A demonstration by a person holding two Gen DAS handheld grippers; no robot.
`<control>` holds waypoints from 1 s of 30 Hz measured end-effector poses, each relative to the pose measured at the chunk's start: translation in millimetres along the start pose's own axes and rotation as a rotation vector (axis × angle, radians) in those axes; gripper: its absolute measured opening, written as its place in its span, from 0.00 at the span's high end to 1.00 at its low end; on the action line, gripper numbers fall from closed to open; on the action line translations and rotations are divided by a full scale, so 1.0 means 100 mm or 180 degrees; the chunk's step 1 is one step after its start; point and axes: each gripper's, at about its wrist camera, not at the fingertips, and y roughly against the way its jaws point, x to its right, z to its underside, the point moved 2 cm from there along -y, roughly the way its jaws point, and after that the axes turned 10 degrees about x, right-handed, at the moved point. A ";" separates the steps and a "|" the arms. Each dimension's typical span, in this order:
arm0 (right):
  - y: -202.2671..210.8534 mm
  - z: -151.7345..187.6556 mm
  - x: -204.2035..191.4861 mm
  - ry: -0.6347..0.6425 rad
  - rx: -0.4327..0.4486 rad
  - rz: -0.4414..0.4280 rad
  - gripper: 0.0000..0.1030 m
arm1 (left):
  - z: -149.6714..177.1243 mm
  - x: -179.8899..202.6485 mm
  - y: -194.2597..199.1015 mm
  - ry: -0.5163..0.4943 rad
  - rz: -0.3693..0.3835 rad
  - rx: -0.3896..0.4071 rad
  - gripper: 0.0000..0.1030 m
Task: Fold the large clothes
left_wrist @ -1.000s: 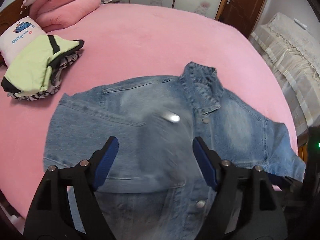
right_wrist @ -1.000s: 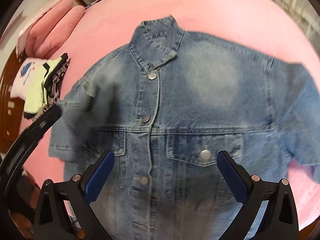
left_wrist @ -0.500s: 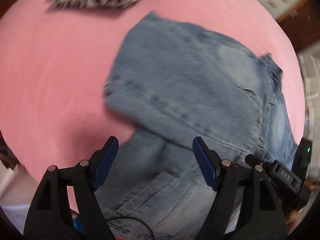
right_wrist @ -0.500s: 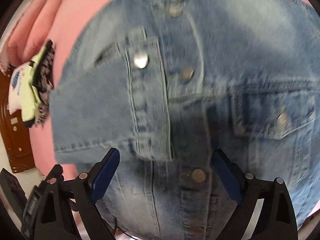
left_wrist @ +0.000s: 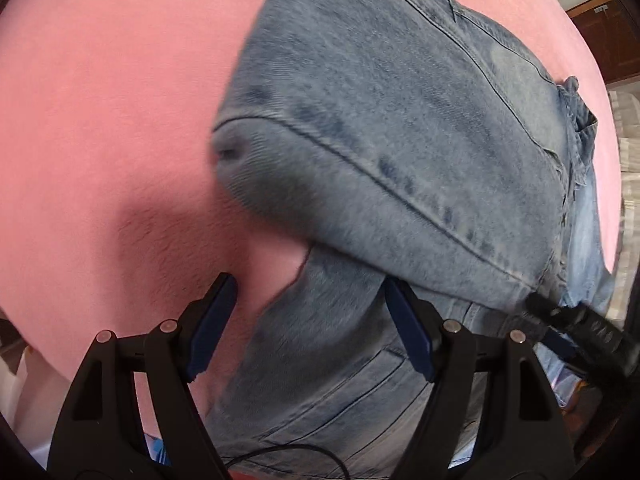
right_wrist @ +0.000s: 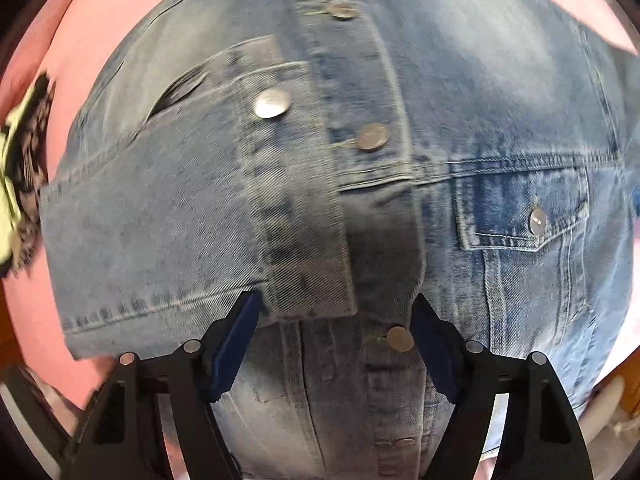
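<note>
- Meanwhile, the pink plush bedcover (left_wrist: pixel 100 120) filled far less of both views than a second earlier, as both tools had dropped close over the garment.
- The faded blue denim jacket (right_wrist: pixel 500 120) lay front-up on it, one sleeve (right_wrist: pixel 180 208) already folded across the button placket.
- The left gripper (left_wrist: pixel 308 328) hung wide and empty over the jacket's side edge.
- The right gripper (right_wrist: pixel 336 340) had just been closing, its jaws straddling the folded cuff (right_wrist: pixel 300 220) unpinched, so a grasp looked imminent.

We are seeing the blue denim jacket (right_wrist: pixel 500 128) lying on the pink bed cover (left_wrist: pixel 100 120), its left sleeve (right_wrist: pixel 168 216) lying folded across its front.
</note>
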 end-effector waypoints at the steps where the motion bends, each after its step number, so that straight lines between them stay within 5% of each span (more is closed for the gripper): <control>1: -0.03 0.02 -0.01 -0.0065 0.0029 0.0017 0.25 | -0.01 -0.02 -0.01 -0.0005 0.0008 -0.0009 0.28; 10: 0.10 0.05 0.11 -0.0261 0.0222 -0.0082 0.57 | -0.04 -0.29 0.03 -0.0175 0.0155 -0.0048 0.28; 12: 0.18 0.08 0.16 -0.0345 0.0249 0.0025 0.81 | -0.05 -0.36 0.04 -0.0189 0.0145 -0.0068 0.28; 15: 0.28 0.12 0.29 -0.0490 0.0263 -0.0091 0.91 | -0.03 -0.43 0.06 -0.0225 0.0117 -0.0056 0.28; 23: 0.47 -0.02 0.40 -0.0565 0.0189 -0.0442 0.90 | -0.03 -0.53 0.23 -0.0216 0.0044 0.0014 0.28; 25: 0.46 -0.06 0.39 -0.0705 0.0014 -0.0705 0.84 | -0.02 -0.51 0.26 -0.0214 0.0026 0.0026 0.28; 28: 0.32 0.02 0.37 -0.0855 -0.0258 -0.0846 0.56 | 0.07 -0.53 0.30 -0.0202 -0.0002 0.0042 0.28; 30: 0.21 0.01 0.41 -0.1033 -0.0311 -0.0910 0.56 | 0.12 -0.50 0.38 -0.0201 -0.0008 0.0056 0.28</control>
